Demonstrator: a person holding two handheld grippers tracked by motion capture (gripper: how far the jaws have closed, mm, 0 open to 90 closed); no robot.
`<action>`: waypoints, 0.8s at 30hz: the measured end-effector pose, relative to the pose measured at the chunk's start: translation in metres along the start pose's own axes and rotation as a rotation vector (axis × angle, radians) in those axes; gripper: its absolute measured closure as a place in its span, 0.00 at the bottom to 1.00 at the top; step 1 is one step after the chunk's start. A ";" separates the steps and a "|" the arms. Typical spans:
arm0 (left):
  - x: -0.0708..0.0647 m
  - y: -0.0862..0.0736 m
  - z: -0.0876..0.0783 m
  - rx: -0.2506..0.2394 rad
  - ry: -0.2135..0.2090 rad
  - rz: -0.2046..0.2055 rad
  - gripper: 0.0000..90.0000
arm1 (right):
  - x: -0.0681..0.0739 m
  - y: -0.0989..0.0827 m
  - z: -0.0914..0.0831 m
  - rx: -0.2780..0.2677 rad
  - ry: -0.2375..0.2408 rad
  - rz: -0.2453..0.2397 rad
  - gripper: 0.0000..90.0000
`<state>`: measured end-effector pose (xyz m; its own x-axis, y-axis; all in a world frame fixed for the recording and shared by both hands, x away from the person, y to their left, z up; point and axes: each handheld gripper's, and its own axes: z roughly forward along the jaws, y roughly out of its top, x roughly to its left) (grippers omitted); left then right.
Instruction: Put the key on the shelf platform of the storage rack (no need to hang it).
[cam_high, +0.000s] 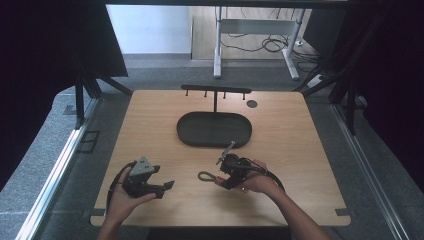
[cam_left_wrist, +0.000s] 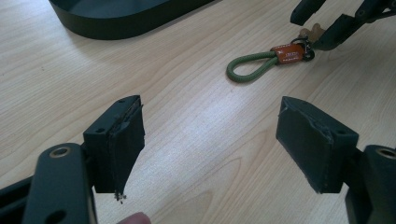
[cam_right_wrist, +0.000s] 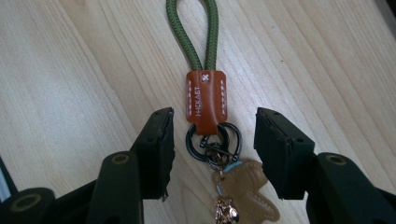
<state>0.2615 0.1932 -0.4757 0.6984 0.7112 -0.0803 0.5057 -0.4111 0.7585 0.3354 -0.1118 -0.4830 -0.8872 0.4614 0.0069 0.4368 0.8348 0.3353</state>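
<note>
while the green rope-loop keychain with its orange leather tab (cam_right_wrist: 205, 100) lies flat on the pale wooden table (cam_high: 300, 140) in front of the dark oval tray (cam_high: 214, 129), the right gripper (cam_right_wrist: 212, 140) straddles its black rings, jaws part-closed, not touching. the left gripper (cam_left_wrist: 210, 135) gapes wide, empty, nearby.

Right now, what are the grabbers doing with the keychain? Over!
Right gripper open, jaws astride the keychain, not pinching. Left gripper open, holding nothing. Keychain flat on table; nothing in the way.
</note>
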 end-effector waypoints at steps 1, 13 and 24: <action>0.000 0.000 0.000 0.000 0.000 0.000 0.27 | 0.000 0.001 0.003 0.005 0.000 -0.003 0.54; 0.000 0.000 -0.001 0.002 0.001 0.000 0.27 | 0.004 0.006 0.015 0.028 0.006 -0.026 0.55; 0.002 0.000 0.000 0.003 0.002 0.001 0.27 | 0.005 0.010 0.020 0.041 -0.005 -0.035 0.57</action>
<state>0.2624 0.1946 -0.4761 0.6977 0.7121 -0.0782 0.5068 -0.4136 0.7564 0.3382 -0.0954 -0.4983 -0.9013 0.4332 -0.0093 0.4113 0.8621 0.2960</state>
